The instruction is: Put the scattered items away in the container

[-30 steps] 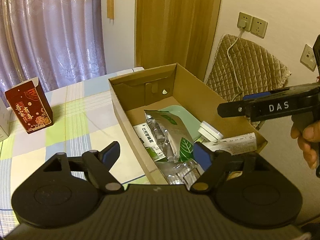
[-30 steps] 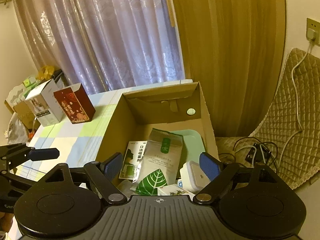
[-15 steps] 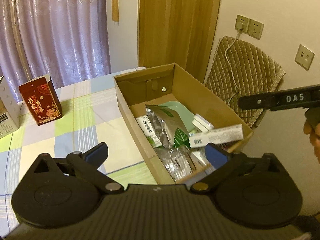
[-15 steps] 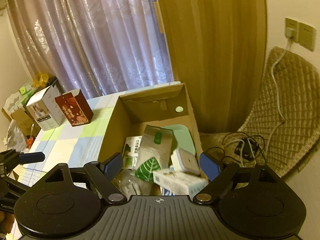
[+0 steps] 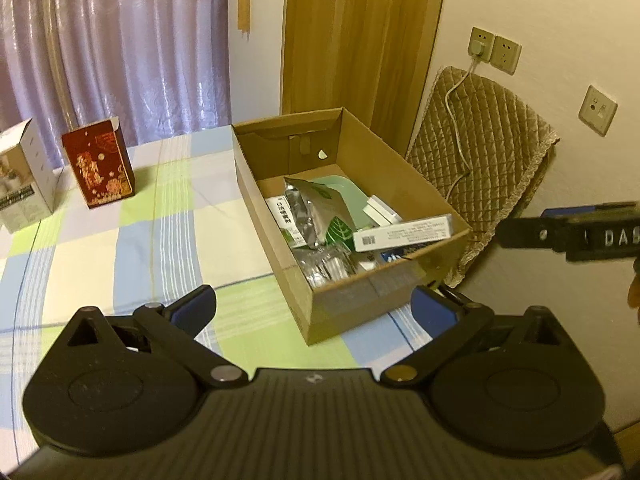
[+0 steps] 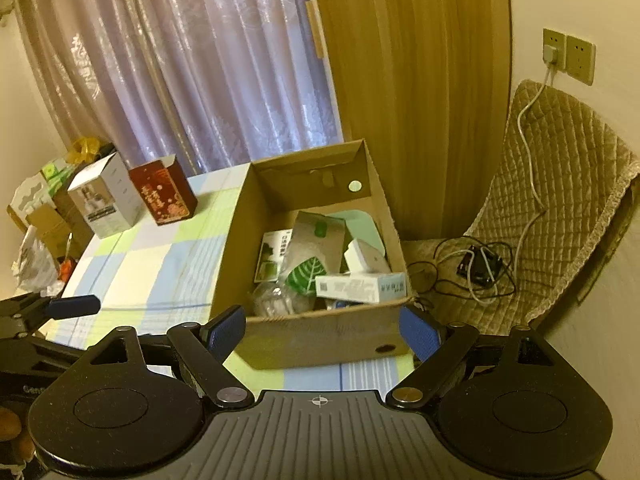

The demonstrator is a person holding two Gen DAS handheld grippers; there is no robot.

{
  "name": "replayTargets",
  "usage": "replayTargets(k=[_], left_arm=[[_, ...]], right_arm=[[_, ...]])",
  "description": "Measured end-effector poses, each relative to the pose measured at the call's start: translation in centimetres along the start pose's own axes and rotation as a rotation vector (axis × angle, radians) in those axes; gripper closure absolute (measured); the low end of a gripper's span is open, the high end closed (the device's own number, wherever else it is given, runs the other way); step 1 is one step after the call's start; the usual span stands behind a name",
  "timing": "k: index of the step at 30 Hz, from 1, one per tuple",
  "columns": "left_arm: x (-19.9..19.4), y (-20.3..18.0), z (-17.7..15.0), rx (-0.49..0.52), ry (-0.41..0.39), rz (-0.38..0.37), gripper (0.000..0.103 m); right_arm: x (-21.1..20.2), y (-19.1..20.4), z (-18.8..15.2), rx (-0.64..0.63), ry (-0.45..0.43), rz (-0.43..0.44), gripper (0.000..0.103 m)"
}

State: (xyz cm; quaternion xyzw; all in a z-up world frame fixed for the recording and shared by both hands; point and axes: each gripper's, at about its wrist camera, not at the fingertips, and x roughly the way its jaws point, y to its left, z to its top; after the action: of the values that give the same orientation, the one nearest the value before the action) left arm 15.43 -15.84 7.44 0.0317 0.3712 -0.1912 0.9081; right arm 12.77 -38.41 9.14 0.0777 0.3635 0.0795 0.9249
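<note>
A brown cardboard box (image 5: 276, 216) (image 6: 320, 338) stands at the table's right end, holding a silver leaf-print pouch (image 5: 316, 210) (image 6: 314, 248), a long white carton (image 5: 404, 232) (image 6: 360, 288), a small white case (image 5: 382, 210) (image 6: 366, 258), a green tray (image 5: 344, 190) and clear packets (image 5: 326, 268). My left gripper (image 5: 314, 312) is open and empty, held back above the box's near left corner. My right gripper (image 6: 322, 332) is open and empty, above the box's near wall. The right gripper's fingers (image 5: 568, 232) show at the left wrist view's right edge.
A red printed box (image 5: 98, 164) (image 6: 162, 192) and a white product box (image 5: 24, 176) (image 6: 104, 196) stand at the table's far left on the checked cloth (image 5: 120, 248). A quilted chair (image 5: 480, 152) (image 6: 560, 200) with cables (image 6: 476, 268) sits right of the table. Curtains and a wooden door are behind.
Both grippers have drawn back and up from the box, so it looks smaller and farther. The left gripper's jaws have spread wider.
</note>
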Motion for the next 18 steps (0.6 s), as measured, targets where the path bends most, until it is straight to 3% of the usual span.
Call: replayTargets(k=[8, 18], left_arm=[[-2.4, -1.4, -1.3, -0.055, -0.002, -0.002, 0.001], [-5.1, -2.9, -2.6, -0.083, -0.030, 0.054, 0.001]], right_arm=[[-2.8, 1.2, -1.8, -0.002, -0.023, -0.026, 0.014], [-5.1, 1.2, -3.6, -0.001, -0.026, -0.042, 0.014]])
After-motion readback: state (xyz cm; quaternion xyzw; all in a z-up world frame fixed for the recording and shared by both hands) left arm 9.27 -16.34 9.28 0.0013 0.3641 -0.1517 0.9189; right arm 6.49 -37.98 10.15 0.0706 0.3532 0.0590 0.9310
